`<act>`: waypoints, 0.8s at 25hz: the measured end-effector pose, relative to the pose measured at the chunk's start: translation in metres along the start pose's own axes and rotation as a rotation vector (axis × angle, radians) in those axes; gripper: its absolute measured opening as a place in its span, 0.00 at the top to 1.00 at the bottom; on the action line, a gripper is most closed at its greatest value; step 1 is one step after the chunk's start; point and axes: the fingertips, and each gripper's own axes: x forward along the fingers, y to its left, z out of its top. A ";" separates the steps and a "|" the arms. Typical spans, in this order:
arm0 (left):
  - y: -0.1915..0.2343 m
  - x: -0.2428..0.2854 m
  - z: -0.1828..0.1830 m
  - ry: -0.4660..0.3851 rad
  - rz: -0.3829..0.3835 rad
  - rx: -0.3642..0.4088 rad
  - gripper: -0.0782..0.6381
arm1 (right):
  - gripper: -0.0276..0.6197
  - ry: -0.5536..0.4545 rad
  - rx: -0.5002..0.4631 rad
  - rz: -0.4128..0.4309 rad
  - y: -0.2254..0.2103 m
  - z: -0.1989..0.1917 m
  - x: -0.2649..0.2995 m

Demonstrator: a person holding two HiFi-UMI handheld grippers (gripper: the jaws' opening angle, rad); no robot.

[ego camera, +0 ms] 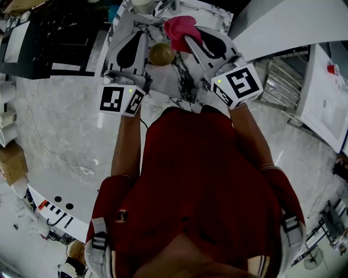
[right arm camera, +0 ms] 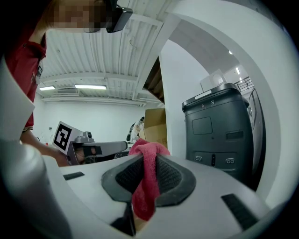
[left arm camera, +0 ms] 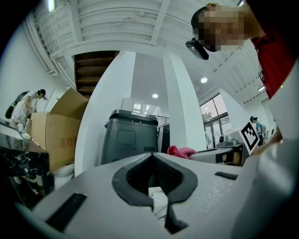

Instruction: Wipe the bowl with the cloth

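A small olive-brown bowl (ego camera: 162, 53) stands on the marble table (ego camera: 166, 81), between my two grippers. The left gripper (ego camera: 142, 34) lies just left of the bowl, and I cannot tell whether it touches it. In the left gripper view its jaws (left arm camera: 152, 155) meet at the tips with nothing between them; the bowl is hidden there. The right gripper (ego camera: 188, 37) is shut on a pink cloth (ego camera: 180, 26), which bunches out past the tips above and right of the bowl. In the right gripper view the cloth (right arm camera: 147, 182) hangs down between the pads.
A dark grey bin (left arm camera: 130, 137) stands beyond the table, with cardboard boxes (left arm camera: 49, 135) and another person (left arm camera: 23, 105) to its left. A white cup (ego camera: 142, 4) sits at the table's far end. A metal rack (ego camera: 283, 76) stands to the right.
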 end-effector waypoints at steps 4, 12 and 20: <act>-0.002 0.001 0.002 -0.003 -0.012 0.006 0.88 | 0.86 -0.006 -0.004 -0.010 -0.001 0.002 -0.002; -0.004 0.002 0.000 -0.002 -0.020 0.008 0.88 | 0.86 -0.011 -0.005 -0.020 -0.003 0.001 -0.003; -0.005 0.003 -0.001 0.000 -0.023 0.015 0.88 | 0.86 -0.017 -0.004 -0.021 -0.005 0.002 -0.003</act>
